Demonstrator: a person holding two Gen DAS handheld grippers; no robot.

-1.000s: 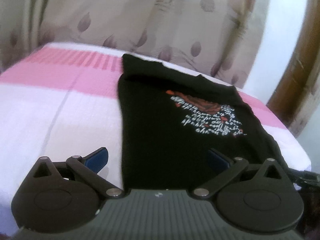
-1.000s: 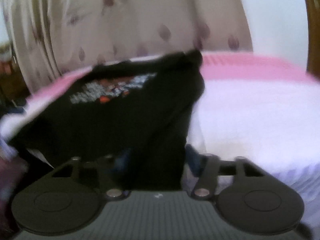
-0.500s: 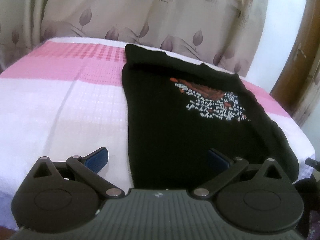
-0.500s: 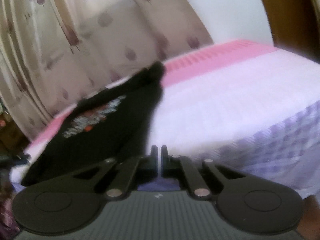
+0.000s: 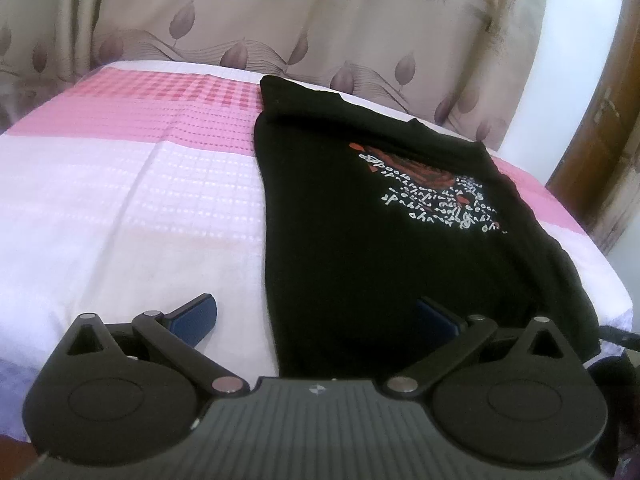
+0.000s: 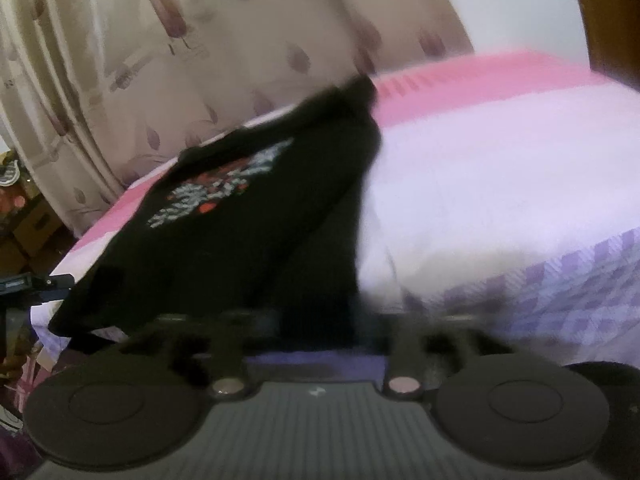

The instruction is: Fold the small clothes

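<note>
Black cotton T-shirt with a red and white print (image 5: 360,216) is lying flat on the pink and white chequered bedsheet (image 5: 132,184), near one side of the bed, its hem edge hanging just over the near edge where both grippers can reach it. The left gripper (image 5: 316,312) is hovering with its blue pads spread wide, straddling the shirt's near left edge and pressing on nothing. The right gripper (image 6: 316,320) has just been opening its jaws; the picture is blurring there, but the shirt's near edge is lying between the parted fingers, apparently not pinched. Leaf-patterned beige curtains (image 5: 320,32) are hanging behind the bed, and a brown wooden door (image 5: 600,152) is standing beside it; nothing is blocking the cloth.
</note>
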